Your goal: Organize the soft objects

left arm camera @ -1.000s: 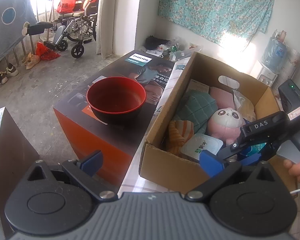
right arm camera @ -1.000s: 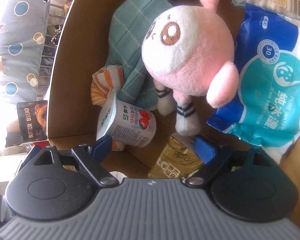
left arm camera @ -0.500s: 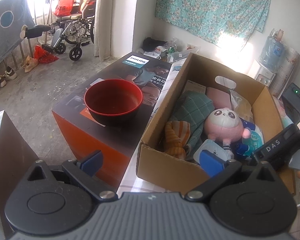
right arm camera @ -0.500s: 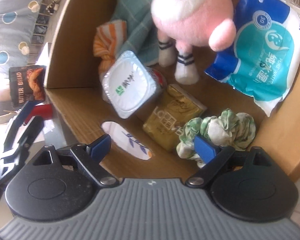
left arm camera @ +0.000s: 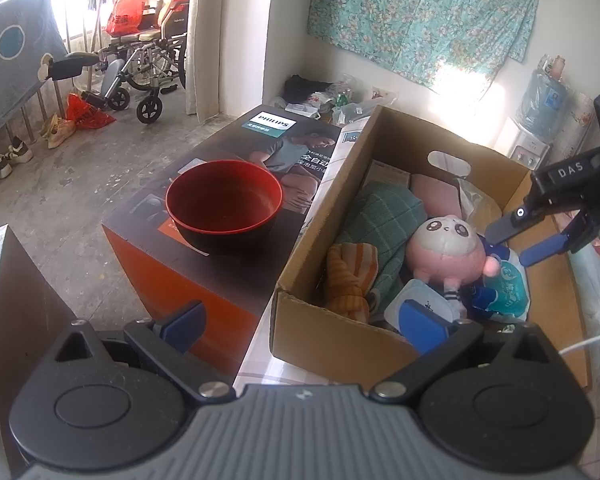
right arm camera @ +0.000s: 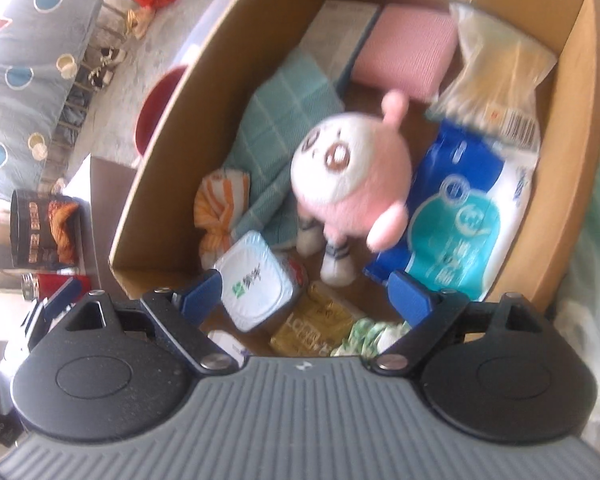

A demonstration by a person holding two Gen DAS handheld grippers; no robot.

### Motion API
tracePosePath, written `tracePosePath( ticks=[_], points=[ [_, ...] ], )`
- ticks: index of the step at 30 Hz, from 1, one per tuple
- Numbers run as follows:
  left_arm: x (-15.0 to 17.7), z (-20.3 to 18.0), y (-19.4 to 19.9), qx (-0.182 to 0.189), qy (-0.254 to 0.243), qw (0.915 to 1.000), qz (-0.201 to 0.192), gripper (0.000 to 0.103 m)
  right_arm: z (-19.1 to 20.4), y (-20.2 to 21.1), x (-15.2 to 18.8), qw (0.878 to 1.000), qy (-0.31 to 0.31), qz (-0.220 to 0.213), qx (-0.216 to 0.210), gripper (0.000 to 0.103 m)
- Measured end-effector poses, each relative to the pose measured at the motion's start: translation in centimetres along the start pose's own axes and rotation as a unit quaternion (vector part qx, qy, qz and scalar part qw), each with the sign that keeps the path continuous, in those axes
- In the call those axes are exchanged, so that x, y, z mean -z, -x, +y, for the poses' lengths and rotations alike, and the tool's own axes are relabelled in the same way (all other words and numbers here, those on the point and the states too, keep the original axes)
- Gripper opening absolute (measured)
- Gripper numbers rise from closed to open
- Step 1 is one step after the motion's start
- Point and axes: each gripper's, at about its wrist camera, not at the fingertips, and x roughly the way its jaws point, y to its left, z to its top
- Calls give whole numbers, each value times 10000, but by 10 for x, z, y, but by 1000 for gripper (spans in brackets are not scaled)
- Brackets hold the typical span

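A cardboard box (left arm camera: 324, 196) (right arm camera: 168, 120) holds a pink and white plush toy (left arm camera: 446, 250) (right arm camera: 352, 176), a teal cloth (left arm camera: 384, 216) (right arm camera: 284, 120), an orange striped cloth (left arm camera: 350, 276) (right arm camera: 220, 204), a pink pad (right arm camera: 404, 50), a blue wet-wipes pack (right arm camera: 464, 216), a yogurt cup (right arm camera: 256, 280), a gold packet (right arm camera: 312, 326) and a green patterned cloth (right arm camera: 374, 336). My right gripper (right arm camera: 306, 294) is open and empty above the box; it also shows in the left wrist view (left arm camera: 512, 242) over the box's right side. My left gripper (left arm camera: 304, 320) is open and empty at the box's near corner.
A red bowl (left arm camera: 224, 204) sits on an orange and black Philips carton (left arm camera: 204, 280) left of the box. A clear bag of snacks (right arm camera: 496, 80) lies at the box's far right. A wheelchair (left arm camera: 140, 64) stands on the balcony behind.
My right gripper has risen up and back out of the box, empty, so more of the box shows. The left gripper has shifted slightly.
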Motion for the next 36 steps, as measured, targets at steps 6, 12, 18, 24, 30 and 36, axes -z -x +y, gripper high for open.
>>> tracePosePath(
  ticks=[6, 12, 18, 24, 30, 36],
  points=[
    [0, -1, -1, -23, -7, 10000, 12, 103, -20, 21, -28, 9968, 79, -694, 390, 74],
    [0, -4, -5, -62, 1, 9999, 83, 103, -11, -59, -33, 9979, 40, -423, 496, 55],
    [0, -9, -5, -53, -22, 9999, 95, 103, -10, -73, -37, 9980, -207, -486, 345, 54],
    [0, -12, -5, -24, -64, 9999, 104, 103, -18, -87, -22, 9991, -214, -288, 225, 52],
    [2, -13, -1, -25, -84, 9999, 92, 103, -11, -73, -29, 9979, -185, -503, 376, 53],
    [3, -13, 1, -38, -68, 9999, 97, 103, -24, -76, -61, 9916, -56, -801, 1016, 72]
  ],
)
